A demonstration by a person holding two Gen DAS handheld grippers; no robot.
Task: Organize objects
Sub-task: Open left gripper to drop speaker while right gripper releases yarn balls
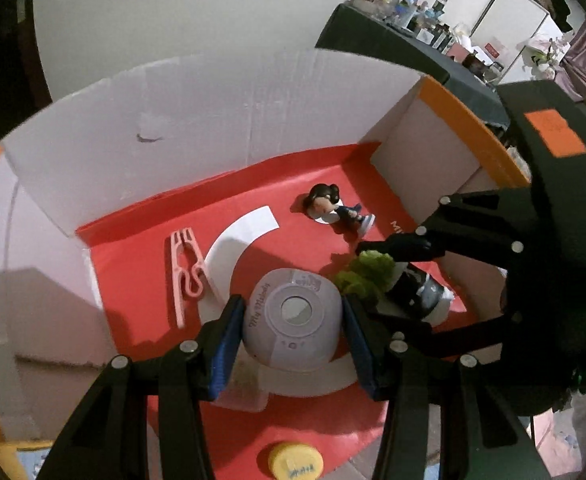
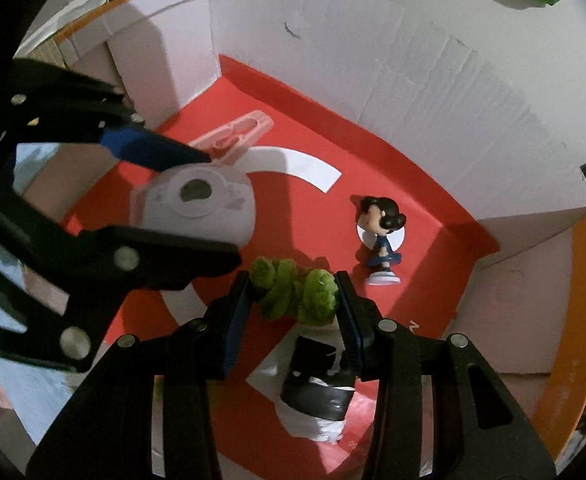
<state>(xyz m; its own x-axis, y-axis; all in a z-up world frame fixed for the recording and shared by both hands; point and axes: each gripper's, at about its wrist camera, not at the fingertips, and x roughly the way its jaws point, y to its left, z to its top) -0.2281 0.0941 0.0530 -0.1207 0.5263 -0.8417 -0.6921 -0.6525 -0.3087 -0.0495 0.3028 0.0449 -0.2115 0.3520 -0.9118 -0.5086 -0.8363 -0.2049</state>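
yellow cap point(image 1: 295, 461) cut off (bottom edge)

Crowded box floor – walls close round

Figurine point(image 2: 381, 236) and pink clip point(image 1: 187, 272) flank bare red floor point(image 1: 293, 232) between them – box walls point(image 1: 133, 140) hem it in.

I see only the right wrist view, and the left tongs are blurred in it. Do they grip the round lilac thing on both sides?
Observer: Yes. In the left wrist view, both blue pads of the left tongs press on the sides of the lilac device.
Operator: Is there something at the near edge of the box that I miss?
Observer: A yellow cap lies there, below the left tongs.
Operator: The pink clip is half hidden for me. Does it touch the lilac device?
Observer: No. The pink clip lies flat on the red floor, with a gap between them.
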